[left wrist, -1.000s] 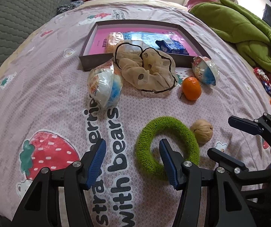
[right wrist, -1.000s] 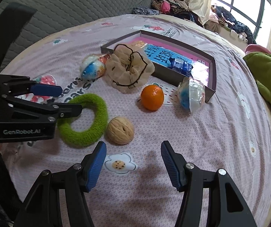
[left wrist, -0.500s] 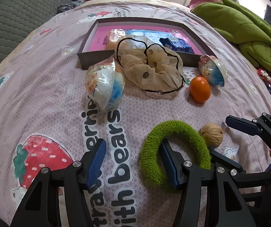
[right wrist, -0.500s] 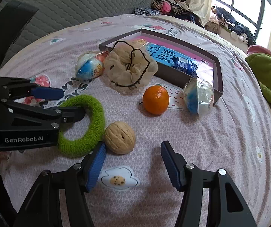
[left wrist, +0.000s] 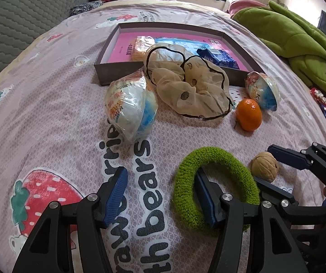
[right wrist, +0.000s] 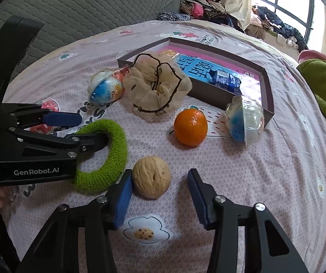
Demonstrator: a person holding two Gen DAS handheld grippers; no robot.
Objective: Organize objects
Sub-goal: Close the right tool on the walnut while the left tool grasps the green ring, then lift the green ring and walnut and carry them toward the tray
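Your right gripper [right wrist: 159, 196] has its jaws closing, and the wrinkled tan walnut [right wrist: 151, 177] sits between them; the left blue pad [right wrist: 123, 201] touches the shell while the right pad stands clear of it, so nothing is pinched yet. At ten o'clock from the walnut in the right wrist view lies the fuzzy green knitted ring [right wrist: 105, 157], just beside the nut.

Your left gripper [left wrist: 160, 195] is spread wide, jaws opening a little. Its right finger sits inside the ring's hole, its left finger outside on the printed pink bedsheet [left wrist: 49, 113], so the ring's near band lies between the pads without being pressed.

From the walnut in the right wrist view, the round orange tangerine [right wrist: 190, 127] lies at one o'clock, well apart. Past it at two o'clock a plastic-wrapped blue-and-white dome toy [right wrist: 244, 120] leans against the corner of the shallow grey cardboard box with a pink floor [right wrist: 268, 88]. At twelve o'clock a sheer beige scrunchie with black trim [right wrist: 157, 86] rests against the box's front wall. A second wrapped dome toy [right wrist: 105, 89] lies at eleven o'clock. A rumpled green blanket [left wrist: 299, 52] lies at two o'clock in the left wrist view.
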